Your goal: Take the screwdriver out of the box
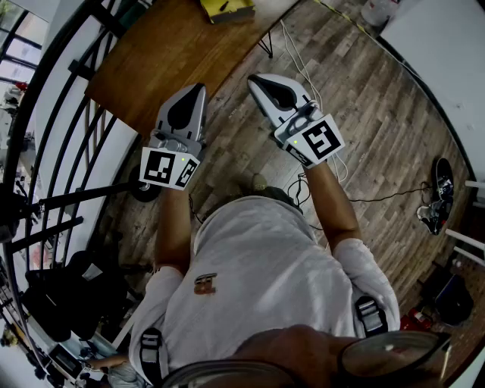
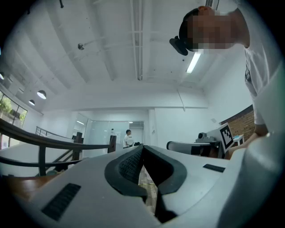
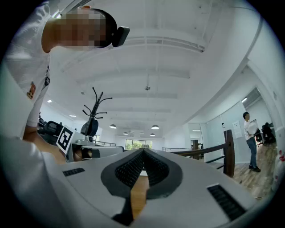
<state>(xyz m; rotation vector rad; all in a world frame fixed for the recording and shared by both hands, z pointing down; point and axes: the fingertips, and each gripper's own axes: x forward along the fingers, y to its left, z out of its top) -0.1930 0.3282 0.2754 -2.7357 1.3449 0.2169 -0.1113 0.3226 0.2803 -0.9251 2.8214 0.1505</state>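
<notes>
Closed and empty, left claw (image 1: 200, 88) and right claw (image 1: 255, 79) hang well apart from the yellow box (image 1: 227, 10).

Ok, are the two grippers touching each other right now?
Apart. The head view shows a strip of wooden floor between the left gripper and the right gripper, so there is a plain gap.

- The wooden worktop (image 1: 167, 57) is standing at the upper middle of the head view, on a thin black leg (image 1: 267, 47).
- A yellow box (image 1: 226, 9) is lying at the worktop's far end, and the picture's top edge is cutting it off.
- The plank floor (image 1: 379, 121) is spreading below and to the right of the worktop.
- White cables (image 1: 297, 61) are trailing over the floor beside that leg.
- A thin black cable (image 1: 383, 197) is running across the floor toward dark shoes (image 1: 438, 198) that are lying near the right edge.
</notes>
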